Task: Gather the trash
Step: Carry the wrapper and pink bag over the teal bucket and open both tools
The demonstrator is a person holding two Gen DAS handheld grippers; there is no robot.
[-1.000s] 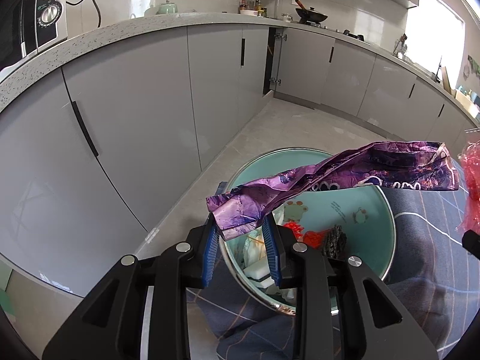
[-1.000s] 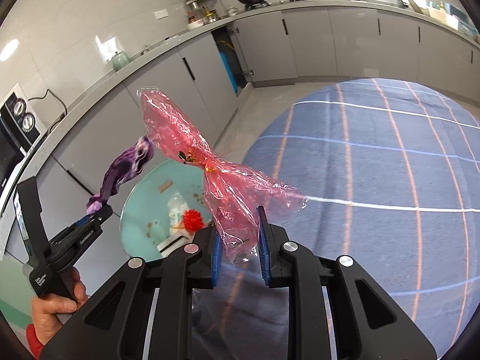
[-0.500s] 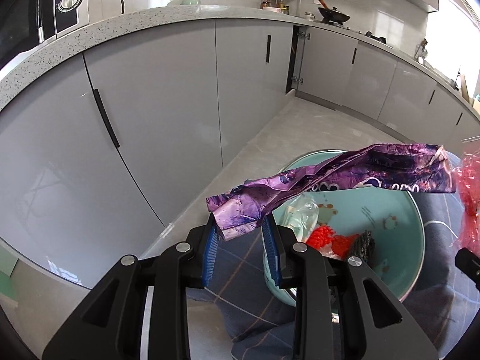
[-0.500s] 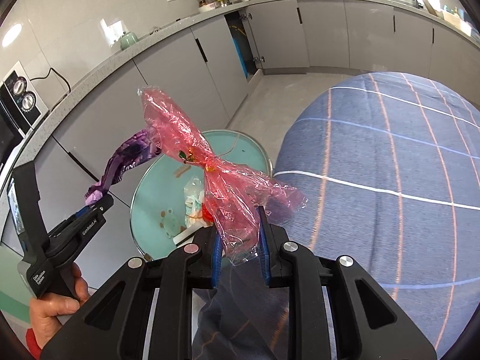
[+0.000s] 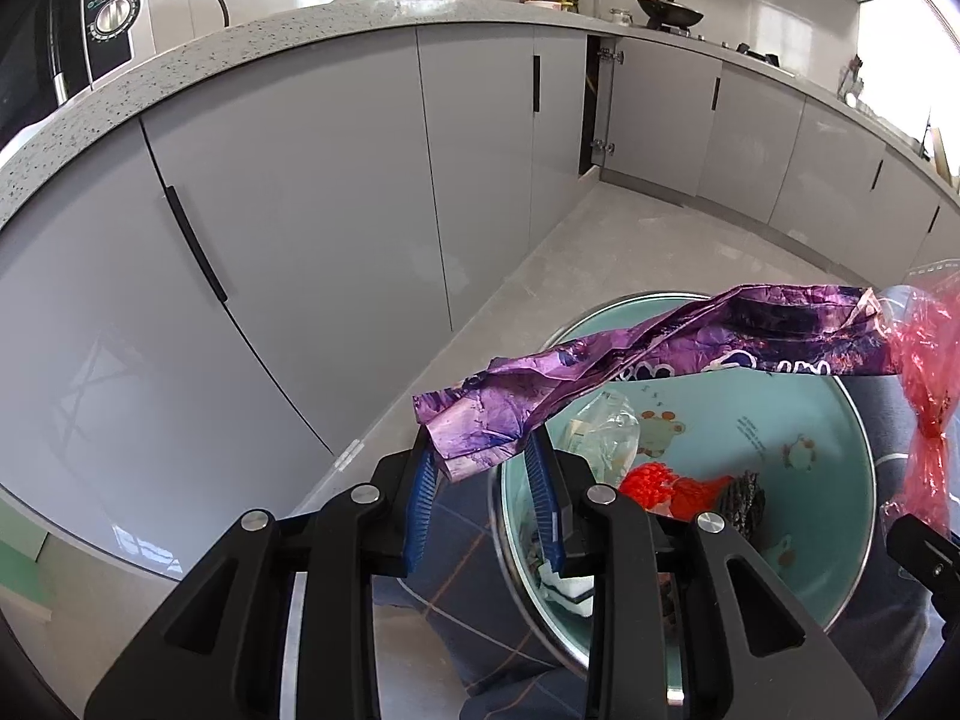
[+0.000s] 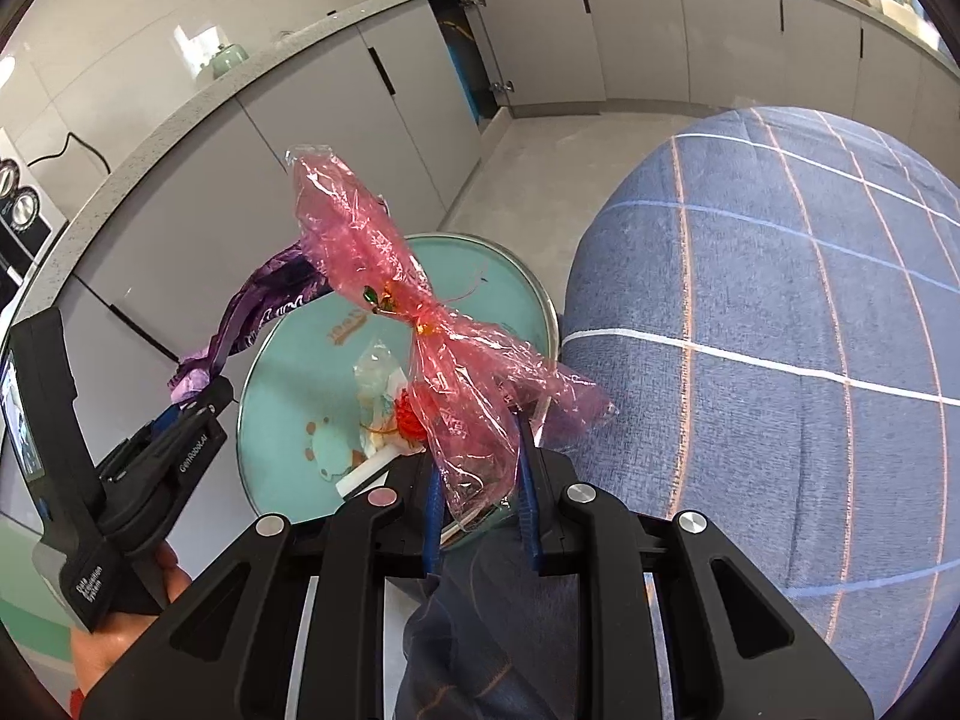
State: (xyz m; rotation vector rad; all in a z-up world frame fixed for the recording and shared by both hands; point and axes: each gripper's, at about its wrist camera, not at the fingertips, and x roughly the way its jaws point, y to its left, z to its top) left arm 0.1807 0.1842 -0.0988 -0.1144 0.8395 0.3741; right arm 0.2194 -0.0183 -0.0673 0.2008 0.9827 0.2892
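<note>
A: What are we holding?

B: Two wrappers, one per tool. Our left gripper (image 5: 483, 468) pinches a crinkled purple foil wrapper (image 5: 660, 354), a long twisted strip reaching out over the basin. Our right gripper (image 6: 477, 468) is clamped on a glossy red cellophane wrapper (image 6: 420, 312), knotted at its middle.

A: And the basin?

B: We see one round teal basin (image 5: 840, 420), smooth enamel with cartoon prints, on a checked blue cloth (image 6: 780, 330). Inside lie a red mesh ball (image 5: 651, 483), clear plastic and white scraps.

A crumpled purple wrapper (image 5: 648, 372) is pinched by the left gripper (image 5: 480, 480) above a teal basin (image 5: 840, 480), in which red netting (image 5: 666, 489) is seen.
</note>
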